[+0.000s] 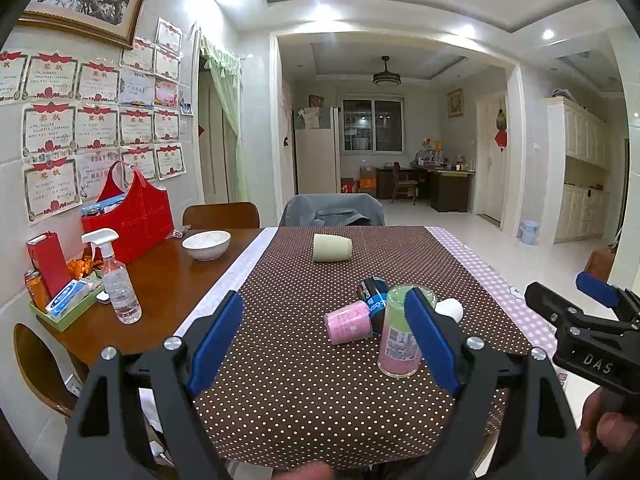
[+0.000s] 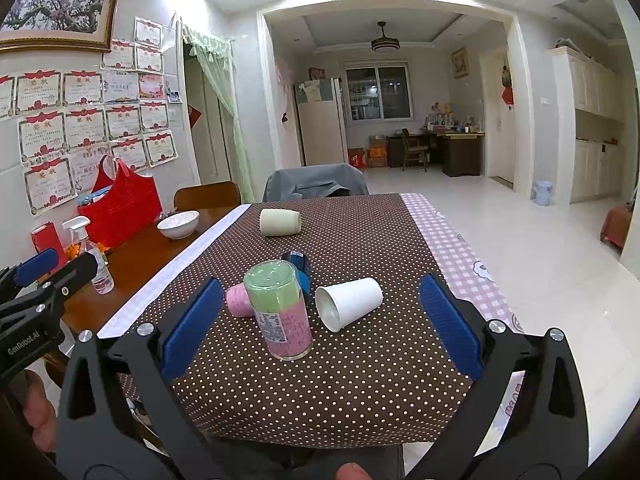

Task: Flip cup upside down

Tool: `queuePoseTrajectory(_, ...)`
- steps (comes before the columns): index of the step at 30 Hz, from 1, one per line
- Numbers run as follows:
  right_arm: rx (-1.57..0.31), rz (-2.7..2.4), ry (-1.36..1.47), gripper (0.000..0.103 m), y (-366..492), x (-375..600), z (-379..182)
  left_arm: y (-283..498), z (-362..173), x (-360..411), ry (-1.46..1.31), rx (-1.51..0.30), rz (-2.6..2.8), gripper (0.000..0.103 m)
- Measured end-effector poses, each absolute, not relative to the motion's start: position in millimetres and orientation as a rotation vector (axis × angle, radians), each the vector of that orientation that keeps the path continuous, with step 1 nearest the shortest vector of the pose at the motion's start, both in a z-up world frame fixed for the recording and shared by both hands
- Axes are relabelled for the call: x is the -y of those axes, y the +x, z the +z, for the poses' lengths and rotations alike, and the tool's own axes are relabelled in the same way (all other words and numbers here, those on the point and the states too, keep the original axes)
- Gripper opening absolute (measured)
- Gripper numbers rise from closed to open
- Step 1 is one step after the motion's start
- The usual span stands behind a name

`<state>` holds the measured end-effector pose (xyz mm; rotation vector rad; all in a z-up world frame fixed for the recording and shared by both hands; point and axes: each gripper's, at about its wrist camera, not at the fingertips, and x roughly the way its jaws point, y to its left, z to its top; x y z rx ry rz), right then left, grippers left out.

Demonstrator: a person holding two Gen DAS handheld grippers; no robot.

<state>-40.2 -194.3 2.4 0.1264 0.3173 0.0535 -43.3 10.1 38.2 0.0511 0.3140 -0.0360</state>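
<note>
We judged this the approach step, nothing yet grasped. From left: the left gripper (image 1: 324,342) hung released over the tablecloth (image 2: 360,380); a pink cup (image 2: 239,300), an already inverted green-and-pink cup (image 2: 280,312) and a white cup (image 2: 348,303) on its side clustered mid-table; the right gripper (image 2: 320,328) was likewise released. Next, we judged, one gripper must close on a lying cup; open cloth remained toward the near edge.

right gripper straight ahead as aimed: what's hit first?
Probably the upside-down clear cup with green and pink contents, just left of centre between the open right gripper; the white paper cup lies beside it. Depth unclear.
</note>
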Motion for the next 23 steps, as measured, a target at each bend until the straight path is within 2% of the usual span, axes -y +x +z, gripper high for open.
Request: queuePoseTrajectory(23,-0.329,0.055,0.135,0.097,-39.4,192.6,-0.7,-37.7,35.0,-12.7,0.062,-0.318,-0.005,0.083)
